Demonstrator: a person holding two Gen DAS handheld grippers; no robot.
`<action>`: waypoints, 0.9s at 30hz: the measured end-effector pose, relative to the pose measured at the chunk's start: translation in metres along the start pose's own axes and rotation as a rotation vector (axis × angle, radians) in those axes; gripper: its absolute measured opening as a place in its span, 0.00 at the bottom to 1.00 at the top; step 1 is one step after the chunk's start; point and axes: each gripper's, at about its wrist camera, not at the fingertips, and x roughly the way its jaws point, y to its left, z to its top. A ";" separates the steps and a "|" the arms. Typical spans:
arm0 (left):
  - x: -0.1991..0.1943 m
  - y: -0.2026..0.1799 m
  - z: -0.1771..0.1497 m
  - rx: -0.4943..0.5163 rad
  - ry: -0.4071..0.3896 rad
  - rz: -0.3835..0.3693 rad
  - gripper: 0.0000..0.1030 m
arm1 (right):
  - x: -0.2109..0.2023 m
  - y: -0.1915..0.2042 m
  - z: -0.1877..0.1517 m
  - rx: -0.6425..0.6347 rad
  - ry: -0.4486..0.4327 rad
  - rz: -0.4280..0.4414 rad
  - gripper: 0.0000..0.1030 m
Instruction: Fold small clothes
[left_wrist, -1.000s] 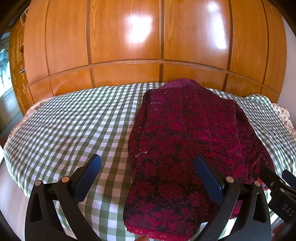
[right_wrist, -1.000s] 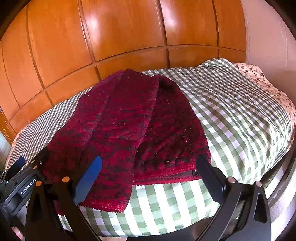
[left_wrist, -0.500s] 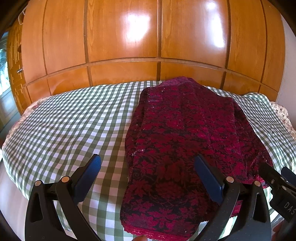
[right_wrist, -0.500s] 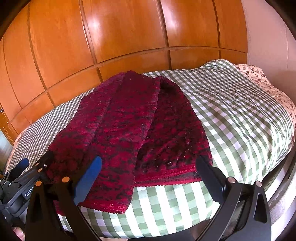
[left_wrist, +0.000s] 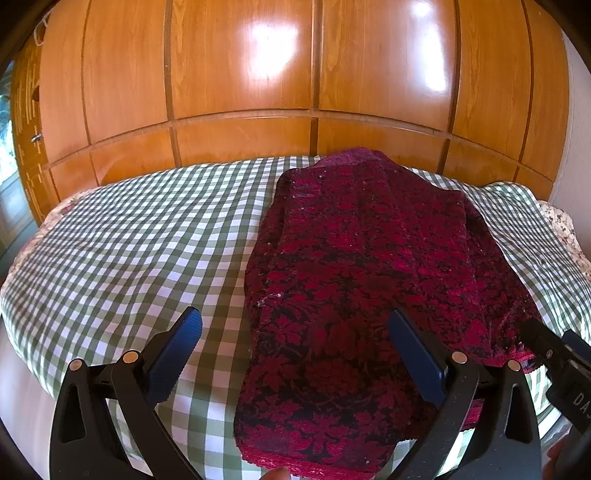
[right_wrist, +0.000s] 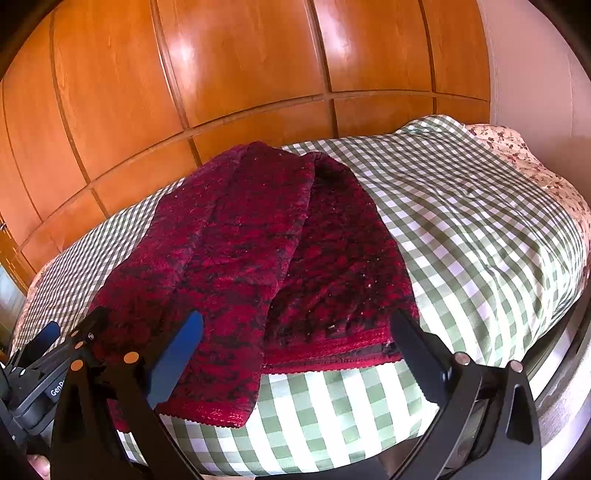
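1. The dark red garment (left_wrist: 354, 280) with a black floral pattern lies flat on the bed, folded lengthwise into a long strip that runs from the near edge of the mattress toward the wooden wall.
2. In the right wrist view the same garment (right_wrist: 236, 266) shows two layers: an upper flap lies over the left part, and a lower layer sticks out to its right, ending in a scalloped red hem near the bed's front edge.
3. The left hand-held gripper (left_wrist: 295, 354) hovers over the near end of the garment, its jaws spread wide. One blue-padded finger is above the checked cover to the left of the cloth, the other above the cloth itself. It holds nothing.
4. The right hand-held gripper (right_wrist: 295, 354) is likewise wide open and empty, poised above the near hem, with the garment's front edge between its two fingers.
5. Each gripper shows at the edge of the other's view: the right one at the lower right corner of the left wrist view, the left one at the lower left of the right wrist view.
6. The bed (left_wrist: 129, 240) wears a green and white checked cover. A floral sheet (right_wrist: 509, 144) peeks out at its far right corner.
7. Behind the bed stands glossy orange-brown wooden panelling (left_wrist: 240, 74), catching bright reflections.
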 end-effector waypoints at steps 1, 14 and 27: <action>0.001 -0.001 0.000 0.004 0.004 -0.001 0.97 | 0.000 0.000 0.000 0.001 0.000 0.000 0.98; 0.017 -0.015 0.001 0.071 0.061 -0.075 0.97 | 0.008 -0.018 0.008 0.034 0.013 -0.037 0.98; 0.041 0.002 0.007 0.132 0.105 -0.171 0.16 | 0.037 -0.007 0.027 -0.044 0.107 0.100 0.88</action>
